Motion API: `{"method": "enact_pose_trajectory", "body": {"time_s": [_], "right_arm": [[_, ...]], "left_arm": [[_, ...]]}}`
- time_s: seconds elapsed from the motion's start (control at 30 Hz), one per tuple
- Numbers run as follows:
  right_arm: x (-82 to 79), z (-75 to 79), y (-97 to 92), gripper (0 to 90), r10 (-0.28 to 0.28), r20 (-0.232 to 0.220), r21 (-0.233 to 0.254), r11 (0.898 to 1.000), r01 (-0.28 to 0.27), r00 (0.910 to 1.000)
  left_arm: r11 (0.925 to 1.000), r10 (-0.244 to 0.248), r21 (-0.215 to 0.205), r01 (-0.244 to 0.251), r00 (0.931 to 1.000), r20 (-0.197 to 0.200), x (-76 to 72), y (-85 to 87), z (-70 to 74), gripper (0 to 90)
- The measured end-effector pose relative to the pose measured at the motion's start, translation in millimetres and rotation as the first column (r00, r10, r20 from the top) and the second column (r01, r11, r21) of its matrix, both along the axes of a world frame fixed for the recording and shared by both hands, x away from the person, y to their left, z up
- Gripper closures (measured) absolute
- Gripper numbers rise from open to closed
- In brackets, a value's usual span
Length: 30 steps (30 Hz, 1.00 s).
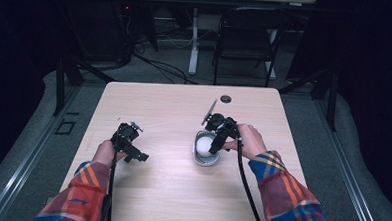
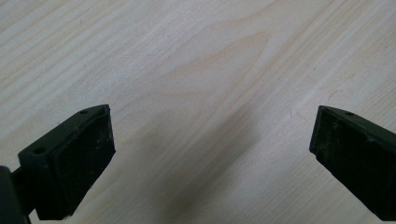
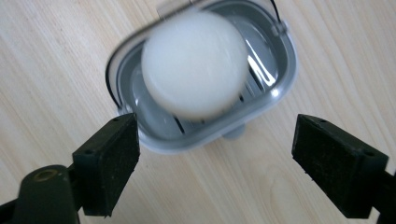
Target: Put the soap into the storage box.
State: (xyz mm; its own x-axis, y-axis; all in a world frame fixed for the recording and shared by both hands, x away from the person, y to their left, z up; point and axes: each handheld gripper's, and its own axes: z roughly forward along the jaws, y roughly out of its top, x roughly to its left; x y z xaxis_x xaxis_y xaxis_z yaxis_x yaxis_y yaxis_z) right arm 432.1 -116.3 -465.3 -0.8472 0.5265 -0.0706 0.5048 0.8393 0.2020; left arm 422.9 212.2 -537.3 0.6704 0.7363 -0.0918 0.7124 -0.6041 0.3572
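A round white soap bar (image 3: 195, 63) lies in a grey soap dish (image 3: 282, 81) on the light wooden table. In the high view the soap bar (image 1: 204, 146) and dish (image 1: 205, 161) sit right of the table's middle. My right gripper (image 1: 215, 143) hovers just above them, and in its own view the right gripper (image 3: 215, 163) is open with the jaws wide apart and nothing between them. My left gripper (image 1: 134, 155) is at the left of the table, held low. In its own view the left gripper (image 2: 212, 149) is open over bare wood.
The wooden table (image 1: 159, 109) has a small dark grommet hole (image 1: 226, 99) near its far edge. Beyond the table stand a black folding chair (image 1: 247, 40) and a white desk leg (image 1: 194, 40), with cables on the floor.
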Motion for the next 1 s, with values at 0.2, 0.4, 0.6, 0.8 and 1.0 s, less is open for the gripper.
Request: {"method": "enact_pose_trajectory", "body": {"time_s": [0.2, 0.4, 0.6, 0.8, 1.0], "right_arm": [[-8.9, 2.3, -28.4, 11.9, -0.045, 0.008, 0.014, 0.999, 0.045, 0.999], [-18.5, 4.3, -66.4, 8.0, -0.114, 0.03, 0.01, 0.994, 0.113, 0.9931], [-31.9, 2.6, -101.8, 2.2, -0.183, 0.053, 0.02, 0.983, 0.183, 0.9816], [-46.2, -12.0, -136.7, 0.0, -0.247, 0.067, -0.003, 0.969, 0.247, 0.9668], [-57.9, -23.5, -156.8, 0.0, -0.289, 0.063, -0.011, 0.957, 0.29, 0.9552]], "left_arm": [[1.0, 0.003, -0.001, -0.003, 1.0, 0.008, -0.6, -0.2, 0.6, 0.0], [1.0, 0.007, 0.001, -0.007, 0.9999, 0.014, -1.4, -1.6, 1.3, 0.0], [1.0, 0.005, 0.009, -0.005, 0.9999, 0.011, -0.7, -2.9, 0.9, 0.0], [0.9999, 0.007, 0.01, -0.007, 0.9999, 0.011, 0.5, -1.3, -0.1, 0.0], [0.9999, 0.004, 0.013, -0.004, 0.9999, 0.01, 0.8, -1.4, -0.5, 0.0]]}}
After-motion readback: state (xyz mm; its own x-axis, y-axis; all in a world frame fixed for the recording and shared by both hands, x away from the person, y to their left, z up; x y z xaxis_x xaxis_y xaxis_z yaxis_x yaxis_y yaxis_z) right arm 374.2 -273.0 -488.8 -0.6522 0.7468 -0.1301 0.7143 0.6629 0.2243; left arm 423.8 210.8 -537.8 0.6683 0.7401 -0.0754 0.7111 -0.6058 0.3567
